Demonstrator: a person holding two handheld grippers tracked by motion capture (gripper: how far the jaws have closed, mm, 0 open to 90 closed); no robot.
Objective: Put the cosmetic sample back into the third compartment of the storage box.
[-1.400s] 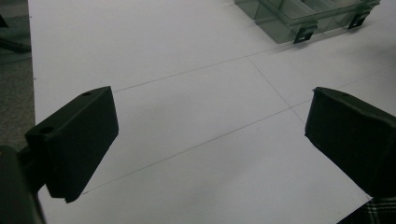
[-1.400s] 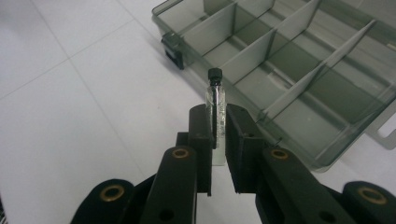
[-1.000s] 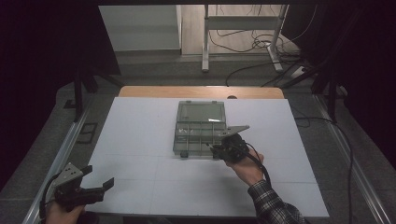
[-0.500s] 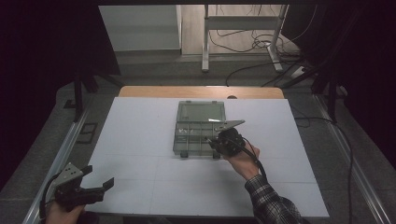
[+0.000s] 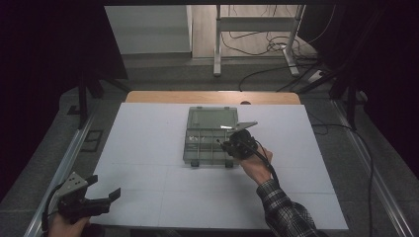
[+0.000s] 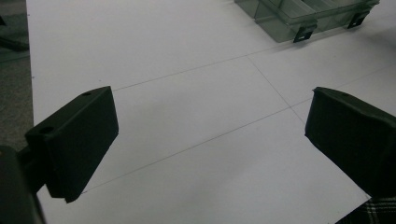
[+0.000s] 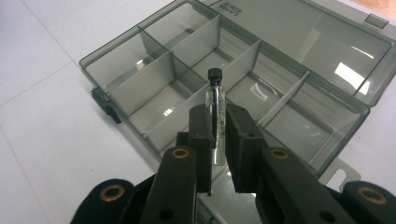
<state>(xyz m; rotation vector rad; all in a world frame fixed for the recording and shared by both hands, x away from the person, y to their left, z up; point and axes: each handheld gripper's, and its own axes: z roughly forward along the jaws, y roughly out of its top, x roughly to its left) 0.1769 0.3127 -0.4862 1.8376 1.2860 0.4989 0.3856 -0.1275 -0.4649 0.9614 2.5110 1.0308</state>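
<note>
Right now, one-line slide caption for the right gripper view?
Right gripper holds a small black-capped glass vial above the open, compartmented plastic organizer box.

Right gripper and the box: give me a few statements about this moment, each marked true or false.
1. The right gripper is shut on a small vial with a black cap. True.
2. The compartment box has its lid closed. False: the lid lies open, flat behind the compartments.
3. The left gripper holds a second vial. False: its jaws stand wide apart with nothing between them, over the bare white table.
4. The vial is held over the box. True.
5. The compartments seen in the right gripper view are full of vials. False: those in sight look empty.
</note>
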